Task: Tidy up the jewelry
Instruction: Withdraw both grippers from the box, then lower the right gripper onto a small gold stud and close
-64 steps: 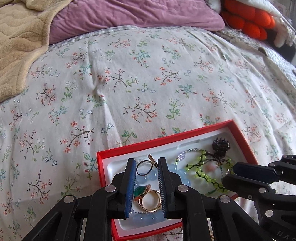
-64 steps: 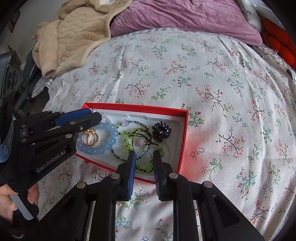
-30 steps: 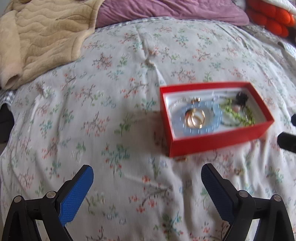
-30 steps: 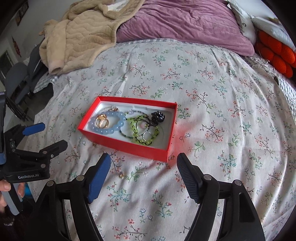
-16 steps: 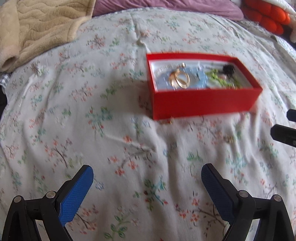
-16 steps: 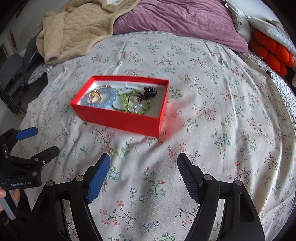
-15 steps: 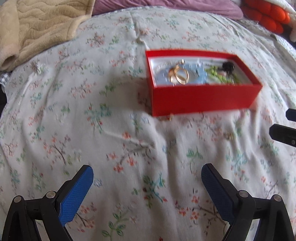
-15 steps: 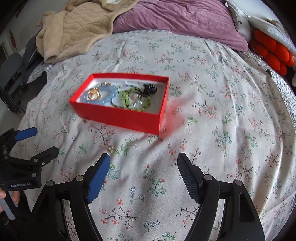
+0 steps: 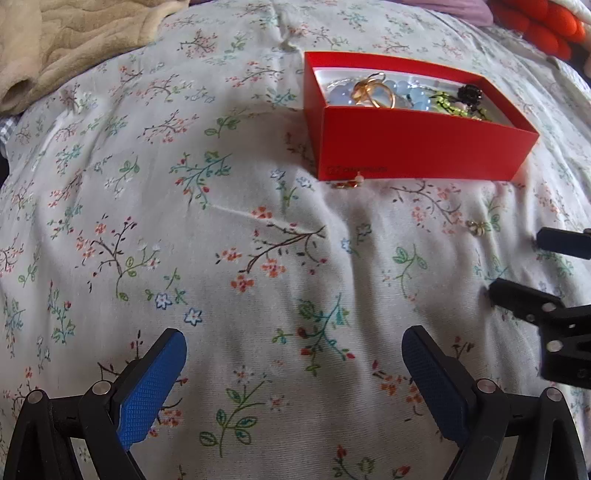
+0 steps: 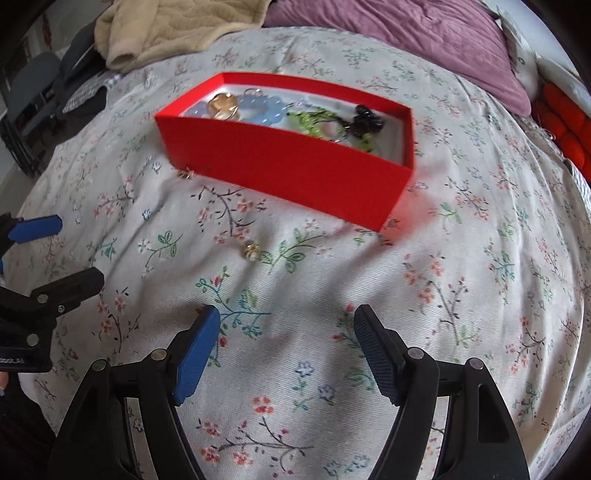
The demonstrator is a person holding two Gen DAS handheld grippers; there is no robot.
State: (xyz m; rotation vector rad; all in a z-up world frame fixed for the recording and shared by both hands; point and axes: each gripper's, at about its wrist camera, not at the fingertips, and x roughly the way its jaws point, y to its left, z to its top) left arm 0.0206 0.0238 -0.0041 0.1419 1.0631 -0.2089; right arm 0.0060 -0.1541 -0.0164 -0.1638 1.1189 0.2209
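Nearest to me, my left gripper [image 9: 293,373] is spread wide, its blue pads [image 9: 151,384] far apart with nothing between them but the floral bedspread [image 9: 221,229]. My right gripper [image 10: 286,350] is parted as well, a little less widely, and it grips nothing either; it hovers over bare cloth. Each gripper shows at the edge of the other's view, side by side over the near part of the bed.

Just ahead of them, a small gold earring [image 10: 252,251] lies loose on the bedspread, between my grippers and the red box [image 9: 417,147]. A second small gold earring [image 9: 349,182] lies touching, or all but touching, the foot of the box's near wall, toward its left corner.

The red box sits on the bedspread in the middle of the bed, open at the top with a white lining. Inside, toward its left end, a pale blue bead bracelet [image 9: 341,94] lies with gold rings [image 9: 373,94] resting on it. Toward the right end are green beaded strands [image 10: 314,120] and a black flower-shaped piece [image 10: 365,122], tangled close together; I cannot tell how many strands there are.

Beyond the box the bedspread runs up to a purple pillow [image 10: 406,33] at the head of the bed. A beige blanket [image 9: 66,40] is heaped at the far left corner, and something orange and padded [image 9: 543,22] sits at the far right.
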